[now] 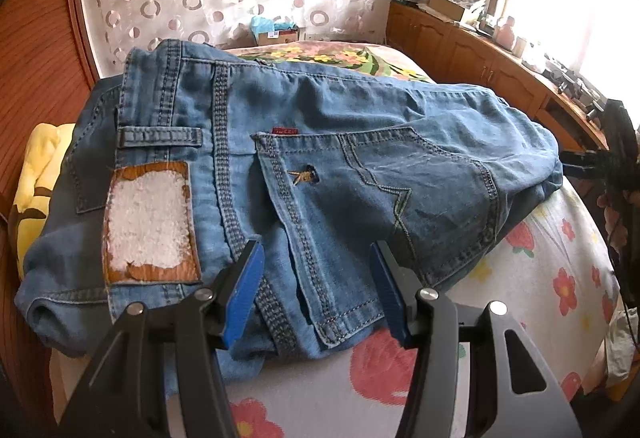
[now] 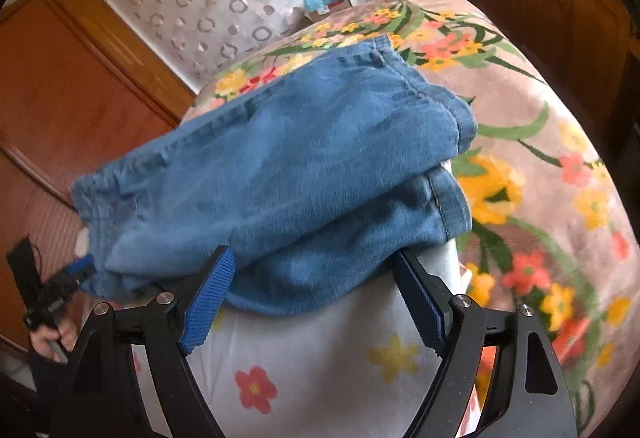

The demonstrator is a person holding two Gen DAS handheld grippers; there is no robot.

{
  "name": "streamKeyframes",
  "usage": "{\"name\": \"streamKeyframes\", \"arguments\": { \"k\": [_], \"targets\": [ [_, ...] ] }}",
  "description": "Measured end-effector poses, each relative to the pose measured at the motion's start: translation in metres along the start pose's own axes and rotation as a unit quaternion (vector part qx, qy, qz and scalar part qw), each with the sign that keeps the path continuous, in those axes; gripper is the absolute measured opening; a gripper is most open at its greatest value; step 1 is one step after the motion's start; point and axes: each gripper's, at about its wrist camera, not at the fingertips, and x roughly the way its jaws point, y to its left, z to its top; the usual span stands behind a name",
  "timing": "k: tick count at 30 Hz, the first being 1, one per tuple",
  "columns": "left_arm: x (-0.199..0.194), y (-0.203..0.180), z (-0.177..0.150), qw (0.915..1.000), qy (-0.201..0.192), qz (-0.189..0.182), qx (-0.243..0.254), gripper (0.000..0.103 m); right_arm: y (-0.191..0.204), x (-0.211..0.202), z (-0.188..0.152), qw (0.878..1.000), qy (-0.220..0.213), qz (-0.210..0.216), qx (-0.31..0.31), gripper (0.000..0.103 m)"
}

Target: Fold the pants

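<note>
The jeans lie folded in a thick bundle on the bed, on a white sheet with red flowers, the back pocket and a worn patch facing up. The left hand-held gripper hovers over the near edge, its jaws half apart and gripping nothing. The right hand-held gripper stands wide at the other end of the jeans, its pads free of the cloth.
</note>
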Motion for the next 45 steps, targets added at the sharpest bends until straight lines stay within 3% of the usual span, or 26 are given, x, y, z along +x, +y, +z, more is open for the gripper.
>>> {"name": "streamKeyframes", "arguments": {
  "k": [6, 11, 19, 25, 31, 34, 35, 45],
  "targets": [
    [-0.014, 0.011, -0.006, 0.9997, -0.017, 0.005, -0.017, 0.054, 0.002, 0.009, 0.013, 1.0, 0.003, -0.025, 0.01, 0.083],
    [-0.033, 0.034, -0.014, 0.9979, -0.037, 0.035, -0.04, 0.054, 0.012, 0.015, 0.015, 0.997, 0.002, -0.082, -0.004, 0.077],
    [-0.045, 0.061, -0.031, 0.9946, -0.043, 0.07, -0.064, 0.054, 0.017, 0.022, 0.013, 0.985, -0.003, -0.17, -0.027, 0.037],
    [-0.031, 0.064, -0.039, 0.9953, -0.025, 0.067, -0.065, 0.054, 0.015, 0.021, 0.011, 0.985, -0.008, -0.17, -0.036, 0.006],
    [-0.032, 0.056, -0.045, 0.9958, -0.037, 0.067, -0.05, 0.036, 0.022, 0.008, 0.011, 0.988, -0.036, -0.145, -0.049, 0.0],
    [-0.036, 0.061, -0.043, 0.9956, -0.046, 0.061, -0.055, 0.018, 0.031, -0.003, 0.012, 0.987, -0.06, -0.136, -0.064, 0.0],
    [-0.037, 0.061, -0.042, 0.9954, -0.048, 0.064, -0.053, 0.008, 0.033, -0.006, 0.012, 0.986, -0.065, -0.136, -0.067, 0.0],
    [-0.062, 0.059, -0.027, 0.992, -0.092, 0.074, -0.045, 0.005, 0.062, -0.037, 0.03, 0.976, -0.115, -0.138, -0.121, 0.0]
  ]
}}
